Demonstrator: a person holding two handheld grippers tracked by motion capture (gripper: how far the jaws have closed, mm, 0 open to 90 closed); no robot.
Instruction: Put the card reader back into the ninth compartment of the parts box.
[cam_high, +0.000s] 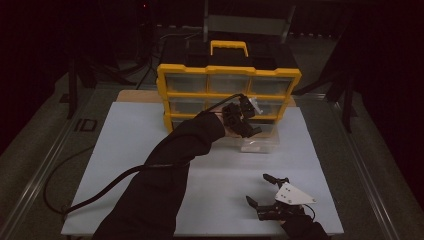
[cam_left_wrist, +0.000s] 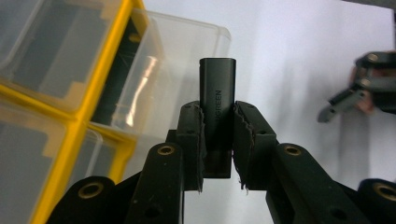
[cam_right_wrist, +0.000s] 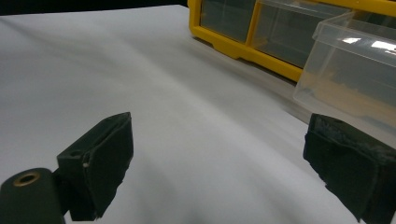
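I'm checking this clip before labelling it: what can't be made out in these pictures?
- Lower end of the black adapter, left gripper view: hidden between the left gripper's pads.
- Pulled-out clear drawer, right gripper view: cut off by the right edge; contents unclear through glare.
- Yellow organizer's drawers, high view: too dim to see contents; the person's sleeve covers part of the lower row.
- Right gripper, high view: hand cut off by the bottom edge.
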